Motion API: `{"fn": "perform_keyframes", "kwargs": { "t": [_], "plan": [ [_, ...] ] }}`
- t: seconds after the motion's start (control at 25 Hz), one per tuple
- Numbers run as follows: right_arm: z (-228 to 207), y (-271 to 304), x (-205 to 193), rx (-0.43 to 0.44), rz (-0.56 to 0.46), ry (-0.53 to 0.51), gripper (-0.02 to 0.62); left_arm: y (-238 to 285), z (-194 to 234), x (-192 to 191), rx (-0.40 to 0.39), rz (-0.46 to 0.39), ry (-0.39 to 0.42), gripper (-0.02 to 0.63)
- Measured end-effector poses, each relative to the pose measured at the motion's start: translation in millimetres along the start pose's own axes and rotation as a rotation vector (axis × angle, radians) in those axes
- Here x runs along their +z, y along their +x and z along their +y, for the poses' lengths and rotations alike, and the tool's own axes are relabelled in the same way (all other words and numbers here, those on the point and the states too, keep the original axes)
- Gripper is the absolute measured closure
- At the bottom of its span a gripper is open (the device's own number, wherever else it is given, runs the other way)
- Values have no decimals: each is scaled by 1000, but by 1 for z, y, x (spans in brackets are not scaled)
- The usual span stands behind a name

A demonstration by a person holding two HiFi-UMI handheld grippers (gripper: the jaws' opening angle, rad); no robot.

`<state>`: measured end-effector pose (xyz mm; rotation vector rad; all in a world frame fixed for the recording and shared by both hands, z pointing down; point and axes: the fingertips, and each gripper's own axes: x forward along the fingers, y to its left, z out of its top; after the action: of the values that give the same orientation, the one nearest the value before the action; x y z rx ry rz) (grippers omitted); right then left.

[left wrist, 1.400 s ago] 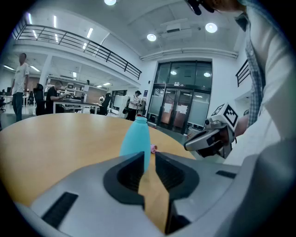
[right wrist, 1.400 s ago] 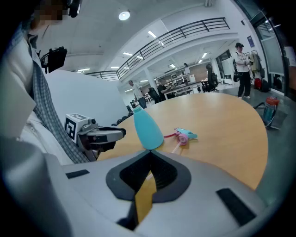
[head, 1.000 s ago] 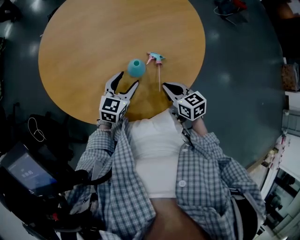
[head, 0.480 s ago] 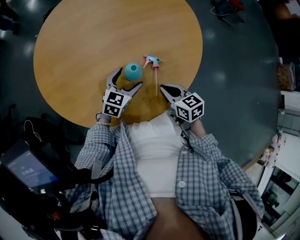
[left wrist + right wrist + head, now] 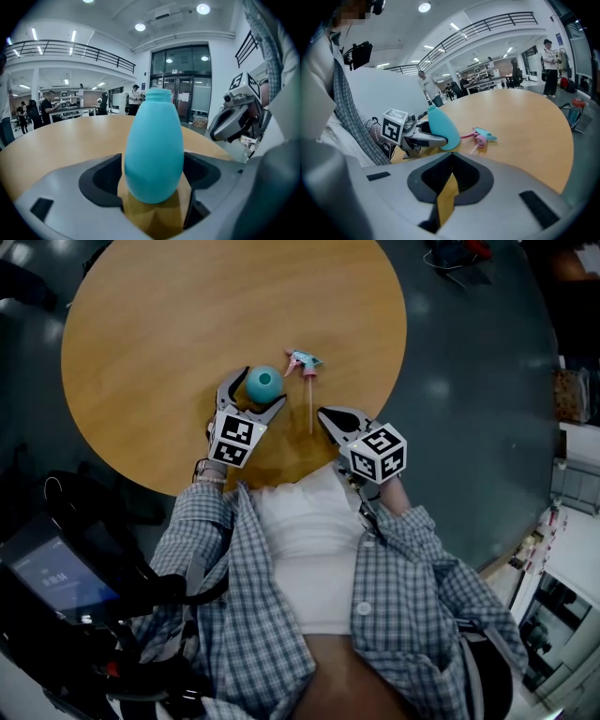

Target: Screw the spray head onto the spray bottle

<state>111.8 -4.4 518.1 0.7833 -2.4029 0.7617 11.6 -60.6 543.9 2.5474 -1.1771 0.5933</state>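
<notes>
Spray bottle [image 5: 263, 383], teal and egg-shaped, stands upright near the near edge of a round wooden table [image 5: 169, 306], its long axis vertical and its open neck pointing straight up. The table sits on a dark grey floor [image 5: 469, 381] in a big bright hall with a railed balcony, ceiling lights, glass doors and a few people standing far off. The left gripper [image 5: 262, 387] has just been opening its jaws; they are spread wide with the bottle between them, one jaw on either side of its belly. Just beside the bottle lies the spray head [image 5: 303, 362], pink and teal, on its side, its thin tube running back toward the person. The right gripper [image 5: 328, 414] rests near the tube's end with its jaws together and nothing in them.
</notes>
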Motion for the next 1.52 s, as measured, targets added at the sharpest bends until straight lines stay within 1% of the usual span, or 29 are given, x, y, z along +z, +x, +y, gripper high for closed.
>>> {"fn": "perform_keyframes", "kwargs": {
  "t": [0.08, 0.2, 0.32, 0.56, 0.68, 0.84, 0.88, 0.92, 0.96, 1.08, 1.24, 1.32, 1.44, 1.52],
  "plan": [
    [-1, 1, 2, 2, 2, -5, 600, 0, 1, 0, 9, 1, -5, 215],
    [-5, 3, 4, -1, 6, -23, 600, 1, -1, -5, 8, -2, -11, 216],
    [-17, 6, 11, -32, 15, -55, 600, 3, -2, -5, 5, -3, -13, 216],
    [-40, 17, 37, -53, 34, -167, 600, 5, -4, -7, 1, -6, -15, 216],
    [-53, 26, 52, -58, 61, -219, 600, 5, -3, -10, 2, 2, -23, 216],
    [-68, 40, 65, -27, 131, -295, 590, 7, -3, -8, 6, -1, -32, 216],
    [-69, 44, 68, -9, 149, -301, 546, 7, -3, -7, 6, -1, -33, 216],
    [-70, 48, 71, 9, 164, -305, 477, 6, -3, -7, 3, 2, -32, 216],
    [-71, 52, 73, 23, 177, -314, 457, 6, -4, -8, -2, 5, -32, 216],
    [-73, 65, 75, 51, 235, -373, 446, 7, -5, -10, -9, 2, -32, 216],
    [-68, 84, 61, 125, 382, -434, 410, 5, -6, -11, -12, 2, -28, 216],
    [-68, 92, 53, 153, 446, -439, 410, 4, -8, -12, -13, 6, -29, 216],
    [-70, 101, 45, 175, 510, -418, 410, 3, -10, -13, -15, 13, -25, 216],
    [-71, 105, 39, 183, 553, -423, 410, 3, -10, -13, -17, 13, -27, 216]
  ]
}}
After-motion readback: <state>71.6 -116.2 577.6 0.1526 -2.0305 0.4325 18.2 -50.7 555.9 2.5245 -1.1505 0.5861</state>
